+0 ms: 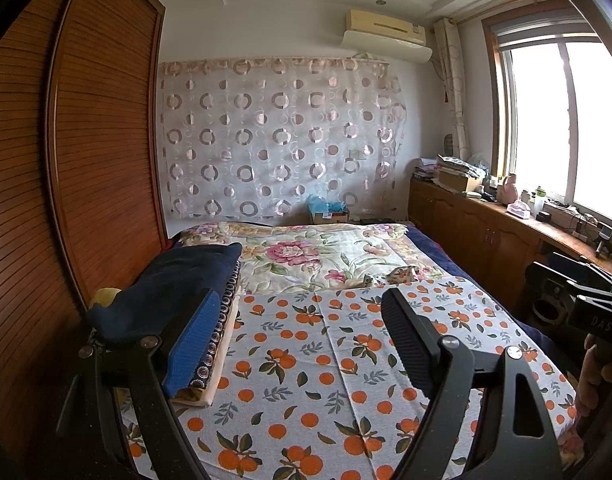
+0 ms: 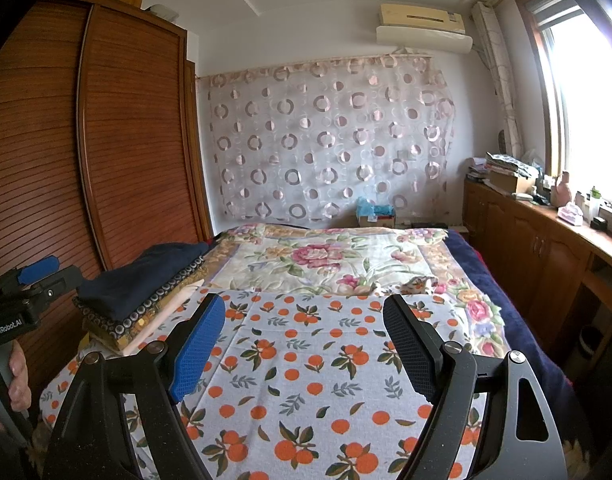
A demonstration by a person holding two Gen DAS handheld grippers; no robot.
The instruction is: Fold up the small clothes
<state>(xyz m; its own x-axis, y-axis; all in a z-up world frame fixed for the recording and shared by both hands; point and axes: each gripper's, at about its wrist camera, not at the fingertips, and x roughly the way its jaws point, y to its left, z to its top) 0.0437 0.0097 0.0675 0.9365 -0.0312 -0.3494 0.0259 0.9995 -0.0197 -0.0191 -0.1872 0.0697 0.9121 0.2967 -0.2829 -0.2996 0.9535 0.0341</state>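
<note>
Nearest, the left gripper [image 1: 302, 336] and right gripper [image 2: 304, 340] hover with jaws spread wide and nothing between them, above the orange-print cloth [image 2: 306, 376] lying flat. At its left edge sits a stack of folded clothes [image 1: 178, 288]; farther off, a small crumpled garment [image 2: 419, 283] on the floral quilt [image 2: 325, 256]

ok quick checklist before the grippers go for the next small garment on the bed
1. Left gripper open, nothing between its fingers: ok.
2. Right gripper open, nothing between its fingers: ok.
3. Orange-print cloth spread flat as a folding surface: ok.
4. Folded stack sits at the cloth's left edge, clear of the middle: ok.
5. Crumpled small garment just beyond the cloth, not yet picked up: not ok.
6. Which way round that garment lies: cannot tell.
</note>
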